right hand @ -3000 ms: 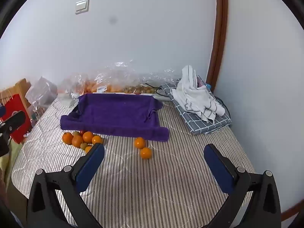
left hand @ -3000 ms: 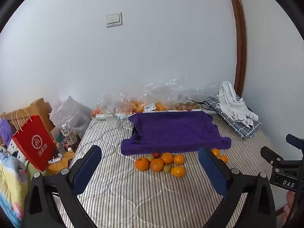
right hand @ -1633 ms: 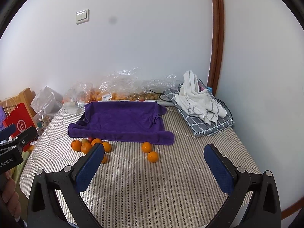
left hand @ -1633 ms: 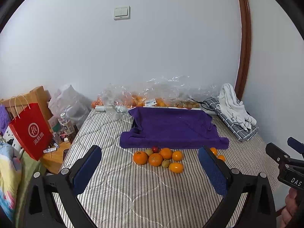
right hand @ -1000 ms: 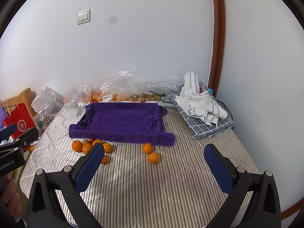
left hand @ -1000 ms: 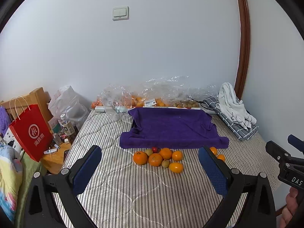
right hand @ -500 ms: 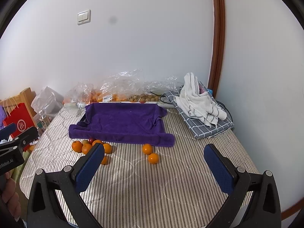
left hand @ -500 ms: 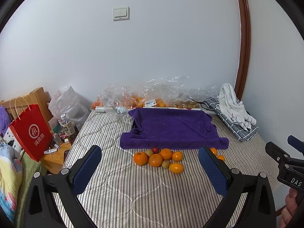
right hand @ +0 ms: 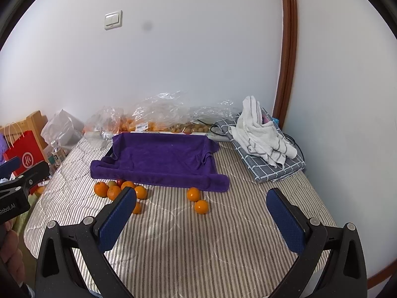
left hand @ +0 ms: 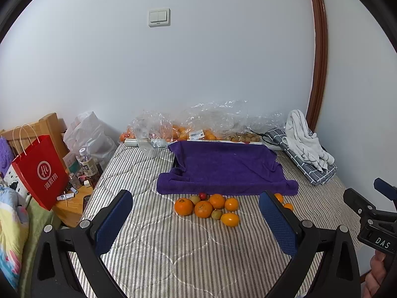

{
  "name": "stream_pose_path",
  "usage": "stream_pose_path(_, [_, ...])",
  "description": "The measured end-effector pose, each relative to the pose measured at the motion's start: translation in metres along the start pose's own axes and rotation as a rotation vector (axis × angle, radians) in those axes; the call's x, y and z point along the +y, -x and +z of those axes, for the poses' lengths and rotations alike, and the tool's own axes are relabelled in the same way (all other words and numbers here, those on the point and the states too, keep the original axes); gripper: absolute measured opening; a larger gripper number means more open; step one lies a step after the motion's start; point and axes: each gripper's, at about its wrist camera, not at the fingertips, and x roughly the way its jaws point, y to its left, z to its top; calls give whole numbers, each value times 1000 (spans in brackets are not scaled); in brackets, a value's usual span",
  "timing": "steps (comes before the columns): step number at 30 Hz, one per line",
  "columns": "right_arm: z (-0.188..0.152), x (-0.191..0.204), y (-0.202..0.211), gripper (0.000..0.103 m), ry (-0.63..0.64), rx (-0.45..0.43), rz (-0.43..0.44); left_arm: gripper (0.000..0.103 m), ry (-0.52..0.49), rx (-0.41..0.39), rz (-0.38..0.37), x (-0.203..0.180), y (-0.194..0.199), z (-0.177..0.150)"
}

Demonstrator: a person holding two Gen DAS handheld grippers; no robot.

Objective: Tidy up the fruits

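Observation:
A purple towel (left hand: 224, 167) (right hand: 161, 160) lines a shallow tray on the striped bed. In front of it lies a cluster of oranges (left hand: 203, 208) (right hand: 114, 191) with small greenish fruits (left hand: 216, 214) and one red fruit (left hand: 203, 196). Two more oranges (right hand: 197, 200) (left hand: 282, 201) lie apart to the right. My left gripper (left hand: 196, 226) is open, held well back from the cluster with nothing between its fingers. The right gripper (right hand: 201, 221) is open too, hovering short of the two separate oranges.
Clear plastic bags of fruit (left hand: 193, 126) (right hand: 158, 116) line the wall behind the towel. A white towel on a folded checked cloth (right hand: 263, 136) lies at the right. A red paper bag (left hand: 39, 171), bottles and a wooden stand sit left of the bed.
Both grippers pulled back and rose slightly in the first seconds; the view has barely shifted over the last second. The fruits have not moved.

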Motion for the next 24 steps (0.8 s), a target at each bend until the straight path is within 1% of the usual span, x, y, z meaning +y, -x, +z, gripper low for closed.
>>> stream_pose_path(17, [2,5,1,103,9,0,3,103,3,-3,-1,-1,1,-1])
stream_pose_path(24, [0,9,-3,103,16,-1,13,103,12,2,-2,4,-7,-1])
